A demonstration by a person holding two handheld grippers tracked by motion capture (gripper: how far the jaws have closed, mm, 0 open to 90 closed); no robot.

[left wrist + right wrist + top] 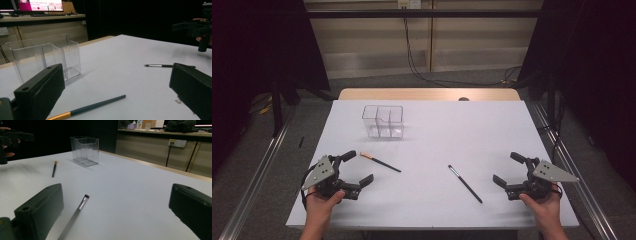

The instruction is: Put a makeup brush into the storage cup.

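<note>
No brand or label can be read on any of the things; a monitor (37, 5) far behind in the left gripper view carries lines of writing too small to make out. On the white tabletop (492, 130), the left tongs (359, 168) rest near the front left corner in a hand (322, 202), jaws spread wide with nothing between them. The right tongs (505, 169) sit near the front right corner in the other hand (542, 202), jaws equally wide and empty. Just beside the left tongs lies a dark brush with a gold ferrule (379, 162), slanting toward the tabletop's middle; in the left gripper view its head is cut off by the bottom edge. A thin black brush with a silver ferrule (465, 183) lies near the front edge, between the middle and the right tongs; in the right gripper view its handle runs out at the bottom edge. A clear plastic organiser (383, 121) with inner dividers stands toward the back left; how many compartments it has is hard to tell through the transparent walls. A small dark thing at the tabletop's back edge (463, 99) is too small to identify.
</note>
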